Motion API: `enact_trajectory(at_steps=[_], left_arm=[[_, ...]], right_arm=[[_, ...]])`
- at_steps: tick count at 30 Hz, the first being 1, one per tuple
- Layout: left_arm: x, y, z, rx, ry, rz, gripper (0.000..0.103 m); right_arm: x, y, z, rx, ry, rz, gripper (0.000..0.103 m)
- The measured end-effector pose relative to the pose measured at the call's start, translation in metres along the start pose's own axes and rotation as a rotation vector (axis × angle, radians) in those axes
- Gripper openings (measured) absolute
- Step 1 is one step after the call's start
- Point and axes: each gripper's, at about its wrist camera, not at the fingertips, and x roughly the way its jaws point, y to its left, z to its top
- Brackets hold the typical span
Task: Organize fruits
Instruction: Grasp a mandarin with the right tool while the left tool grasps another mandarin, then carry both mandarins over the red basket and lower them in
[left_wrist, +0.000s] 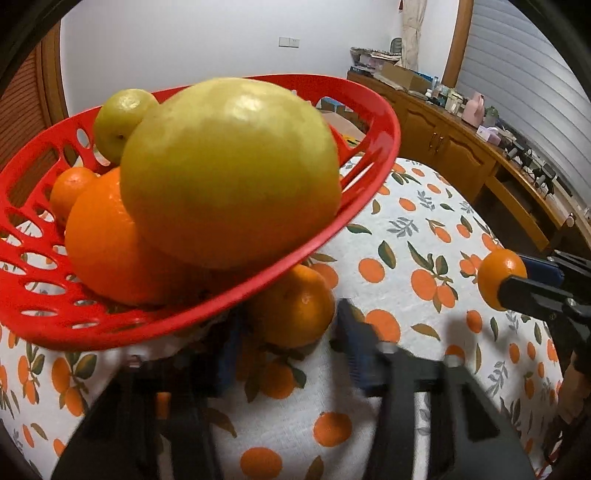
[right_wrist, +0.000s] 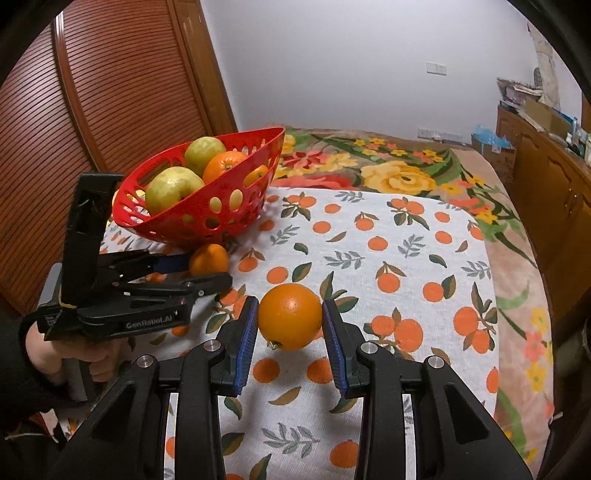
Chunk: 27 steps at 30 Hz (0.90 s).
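A red perforated plastic basket (right_wrist: 207, 206) is seen tilted on the white cloth printed with oranges and leaves (right_wrist: 406, 258), its near rim lifted. It rests against a small round orange tangerine (right_wrist: 209, 259) lying on the cloth just beside its base. In the basket are recorded a large yellow-green pomelo-like fruit (left_wrist: 229, 173), a smaller yellow-green round fruit (left_wrist: 123, 123), a large orange (left_wrist: 107, 240) and a small orange (left_wrist: 70, 190) behind it.

The left gripper (right_wrist: 207, 267) is held low at the basket's base. Its blue-padded fingers (left_wrist: 354, 347) are seen spread on either side of the tangerine in the left wrist view; contact with the fruit cannot be confirmed, since the near finger is blurred and partly hidden under the basket rim.

The right gripper (right_wrist: 290, 325) is positioned around a round glossy orange (right_wrist: 290, 321), which sits between the two blue ribbed pads (right_wrist: 245, 339). The right pad appears to touch the peel; a thin gap is noted at the left pad. Whether the orange is lifted off the cloth cannot be told. This orange lies well apart from the basket, toward the middle of the cloth.

A floral bedspread (right_wrist: 406, 173) is visible beyond the cloth, and a wooden cabinet (right_wrist: 554, 192) at the right.
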Motion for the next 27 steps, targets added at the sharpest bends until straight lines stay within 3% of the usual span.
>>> enact_trajectory(at_steps=[15, 27], left_arm=[[-0.069, -0.001, -0.027, 0.056, -0.049, -0.078, 0.042], [-0.129, 0.022, -0.037, 0.083, -0.127, -0.065, 0.042]], right_arm=[[-0.014, 0.023, 0.008, -0.020, -0.034, 0.006, 0.034], [-0.021, 0.063, 0.029, -0.075, -0.081, 0.032, 0.034]])
